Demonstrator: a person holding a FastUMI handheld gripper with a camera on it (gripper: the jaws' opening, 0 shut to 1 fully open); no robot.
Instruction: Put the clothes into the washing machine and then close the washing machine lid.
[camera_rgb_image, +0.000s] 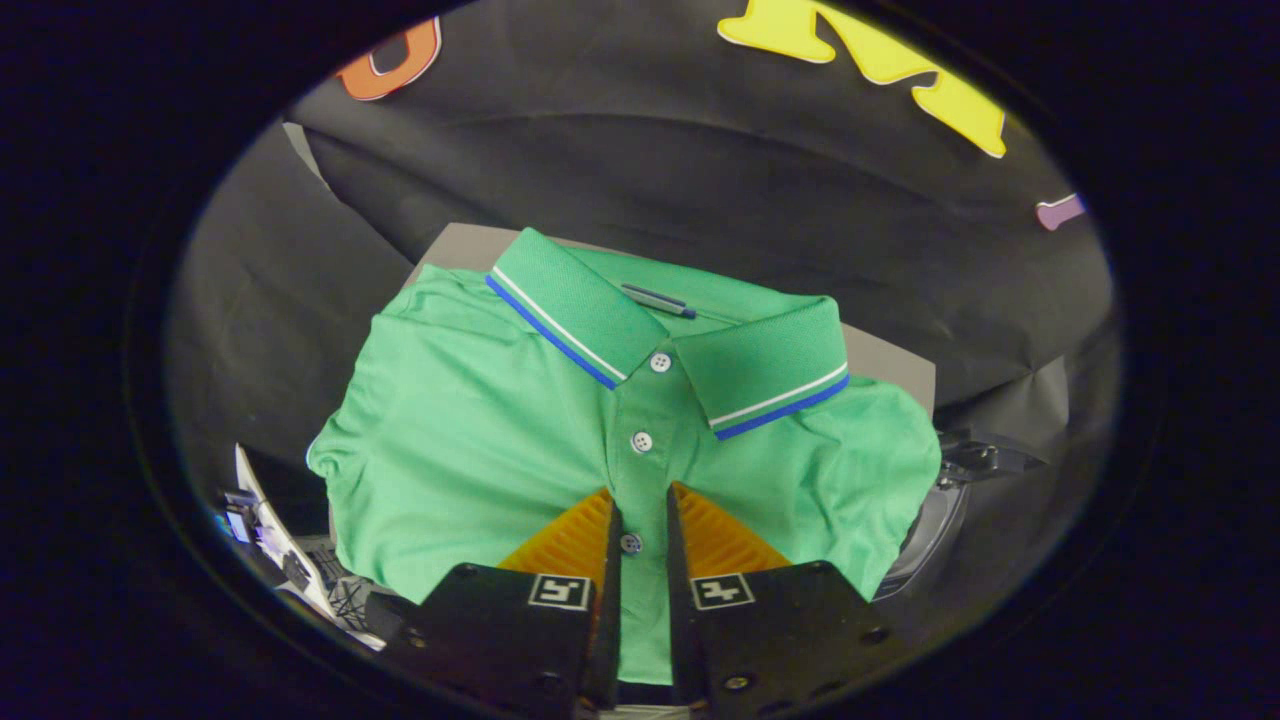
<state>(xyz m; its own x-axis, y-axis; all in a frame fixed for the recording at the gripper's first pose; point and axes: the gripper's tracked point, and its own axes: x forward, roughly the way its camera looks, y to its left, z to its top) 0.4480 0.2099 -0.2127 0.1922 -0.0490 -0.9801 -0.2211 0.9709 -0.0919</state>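
Observation:
A green polo shirt (470, 440) with a blue-and-white striped collar lies folded, front up, on a grey surface (452, 248). Its button placket runs straight toward me. My gripper (640, 497) sits over the shirt's lower front, its two fingers drawn close together. A narrow strip of the placket, with one white button (630, 543) on it, is pinched between them. The collar and two more buttons lie beyond the fingertips.
Black cloth hangs behind and around the grey surface. To the left of the fingers, below the shirt's edge, is a white object with cables (270, 540). To the right, a dark rounded part (935, 520) shows past the shirt's sleeve.

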